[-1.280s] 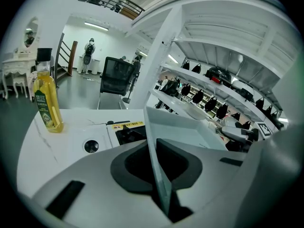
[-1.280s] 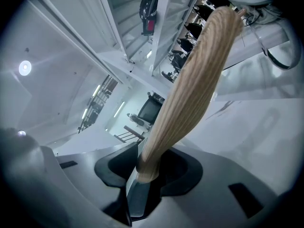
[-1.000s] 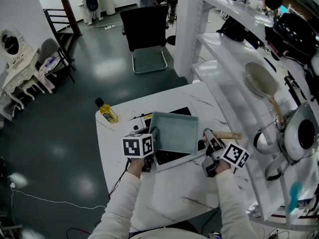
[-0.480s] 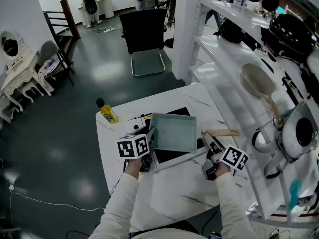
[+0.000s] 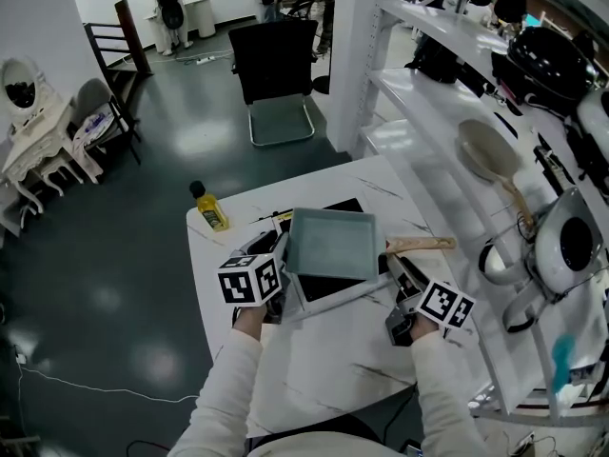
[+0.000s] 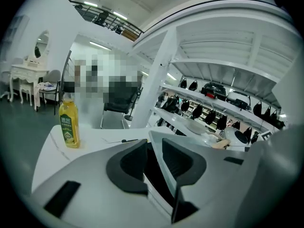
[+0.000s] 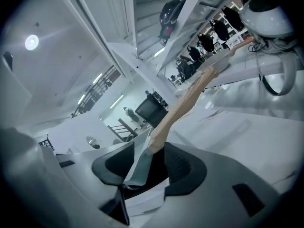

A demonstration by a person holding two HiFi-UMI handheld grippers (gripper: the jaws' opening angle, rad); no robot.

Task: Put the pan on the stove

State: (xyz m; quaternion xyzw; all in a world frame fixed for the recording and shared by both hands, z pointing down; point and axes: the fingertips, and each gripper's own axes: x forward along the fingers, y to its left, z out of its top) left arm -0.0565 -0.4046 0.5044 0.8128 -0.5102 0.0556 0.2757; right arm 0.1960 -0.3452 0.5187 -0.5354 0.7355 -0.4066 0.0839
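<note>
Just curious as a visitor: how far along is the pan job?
Done: the square grey pan looks set on the black stove. In hand: the right gripper has just been opening its jaws, the pan's wooden handle between them. Left: drawing it and the left gripper clear.

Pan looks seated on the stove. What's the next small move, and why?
Probably draw both tools straight back, clear of the pan. It appears to rest on the stove. The right tool has just been opening its jaws; they stand wide, with the base of the wooden handle loose between them. The left tool has its jaws apart around the rim.
</note>
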